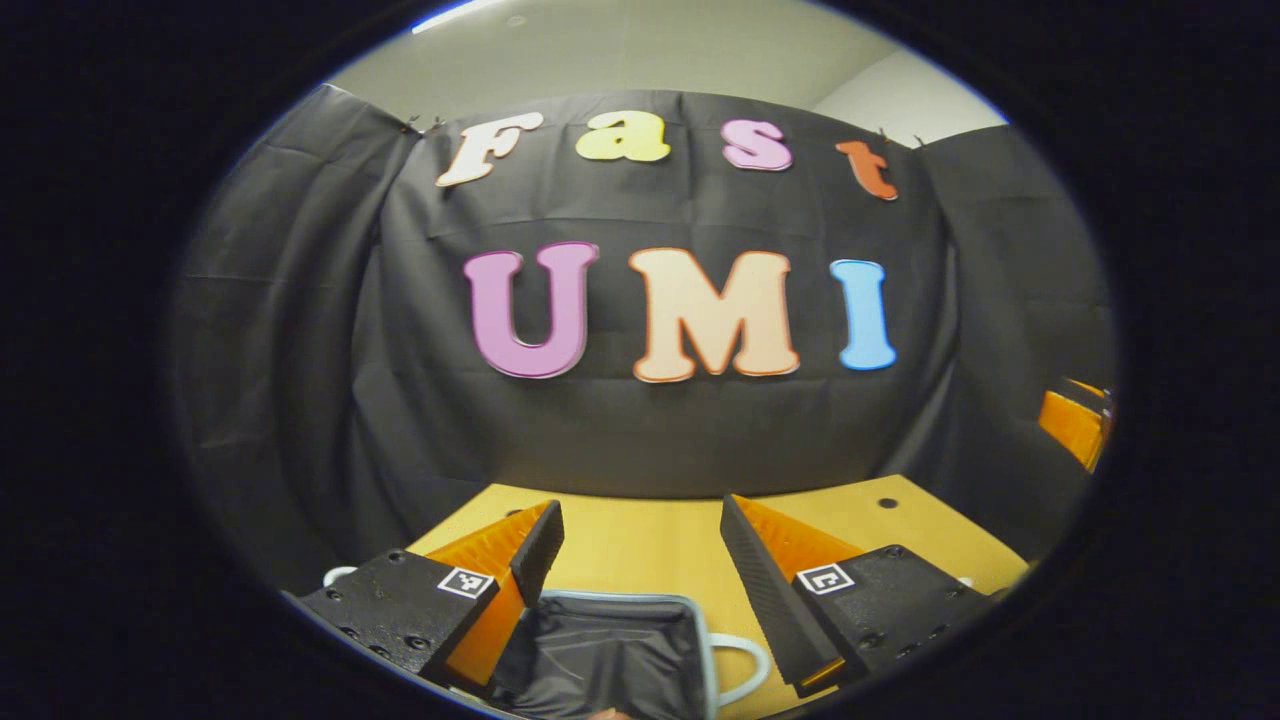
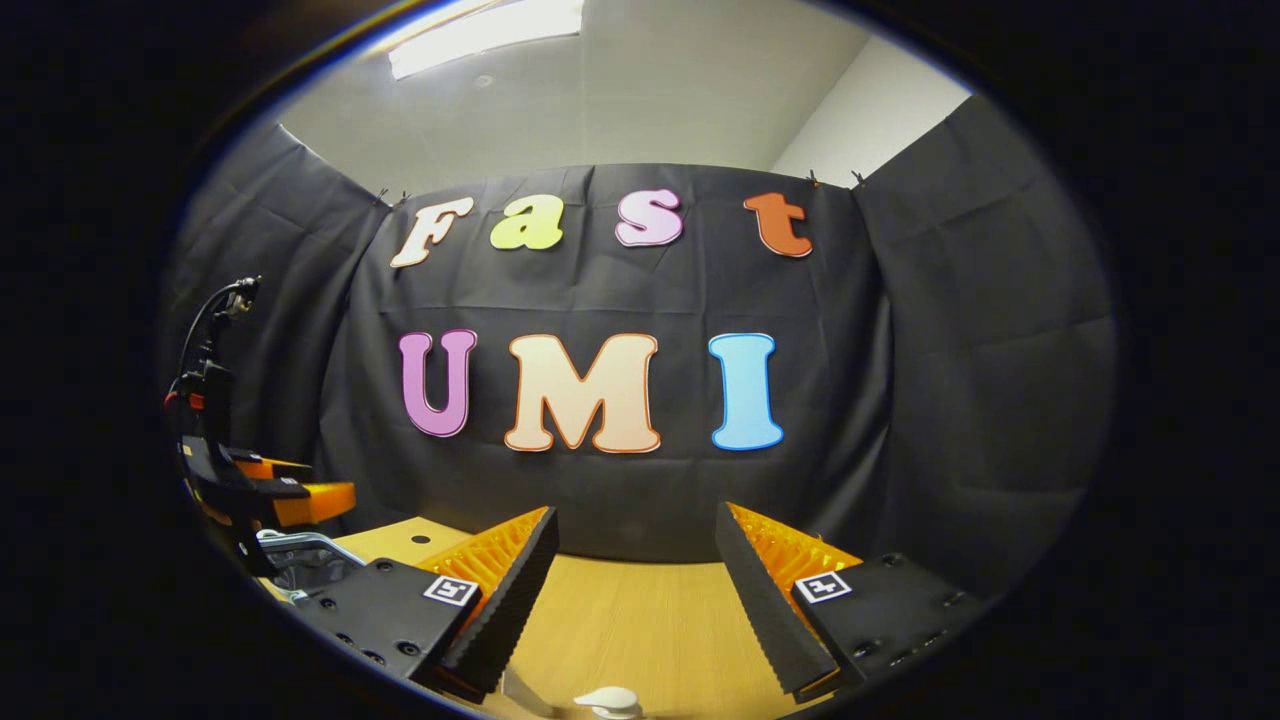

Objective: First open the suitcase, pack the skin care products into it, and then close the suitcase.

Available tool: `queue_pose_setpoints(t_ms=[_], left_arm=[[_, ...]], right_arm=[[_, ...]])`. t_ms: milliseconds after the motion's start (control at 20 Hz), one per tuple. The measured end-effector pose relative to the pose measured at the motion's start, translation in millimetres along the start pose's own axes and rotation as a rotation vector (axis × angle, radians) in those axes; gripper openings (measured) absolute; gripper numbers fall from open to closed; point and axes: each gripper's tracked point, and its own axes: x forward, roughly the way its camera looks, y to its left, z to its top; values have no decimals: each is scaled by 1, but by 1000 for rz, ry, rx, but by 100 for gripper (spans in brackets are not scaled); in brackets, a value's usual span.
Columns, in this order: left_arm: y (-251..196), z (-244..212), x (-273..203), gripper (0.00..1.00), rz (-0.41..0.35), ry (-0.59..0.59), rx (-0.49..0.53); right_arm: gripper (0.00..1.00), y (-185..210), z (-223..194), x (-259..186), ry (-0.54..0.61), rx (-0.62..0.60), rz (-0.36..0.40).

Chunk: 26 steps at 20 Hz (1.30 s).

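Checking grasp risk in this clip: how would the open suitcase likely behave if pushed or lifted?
The suitcase shows a wrinkled fabric lining, so the inside probably gives. Its rim looks rigid, so it should slide rather than fold. It appears empty, so it is likely light. The left tool hangs open above it.

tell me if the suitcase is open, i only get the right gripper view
observer: yes, open. The left gripper view looks down into the suitcase, onto its dark lining.
operator: where's its handle
observer: a white loop handle sticks out of its side, under that gripper's right-hand finger.
operator: left gripper holding anything
observer: no, the left gripper is open, with nothing between its fingers.
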Motion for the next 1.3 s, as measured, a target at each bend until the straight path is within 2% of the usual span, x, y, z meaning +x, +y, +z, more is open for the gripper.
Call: queue_pose_setpoints(t_ms=[100,250,400,450,550,600,700,1050,1150,1200,1300], left_arm=[[-34,-13,0,94,-42,24,10],[-81,-37,-4,94,-107,64,-28],[-116,-70,-6,97,-139,120,-35],[-126,-84,-6,94,-146,142,-35],[-140,-113,-7,97,-152,201,-31],[-146,-131,-9,94,-156,241,-31],[-155,-160,-13,95,-166,299,-37],[-169,-230,-18,94,-176,439,-53],[-170,-246,-25,87,-183,489,-65],[-171,-252,-31,76,-186,503,-66],[-166,-255,-30,37,-182,503,-43]], right_arm=[[99,-13,0,-4,-2,-4,1],[99,-32,-2,-10,1,-14,2],[99,-49,-9,-14,15,-24,1],[99,-54,-11,-15,20,-27,1],[99,-63,-13,-17,27,-36,-1],[99,-66,-14,-17,30,-40,-3],[99,-72,-17,-18,34,-47,-5],[99,-77,-32,-22,72,-91,-3],[100,-75,-36,-24,79,-101,4],[99,-72,-38,-24,81,-105,9],[99,-66,-44,-24,87,-112,24]])
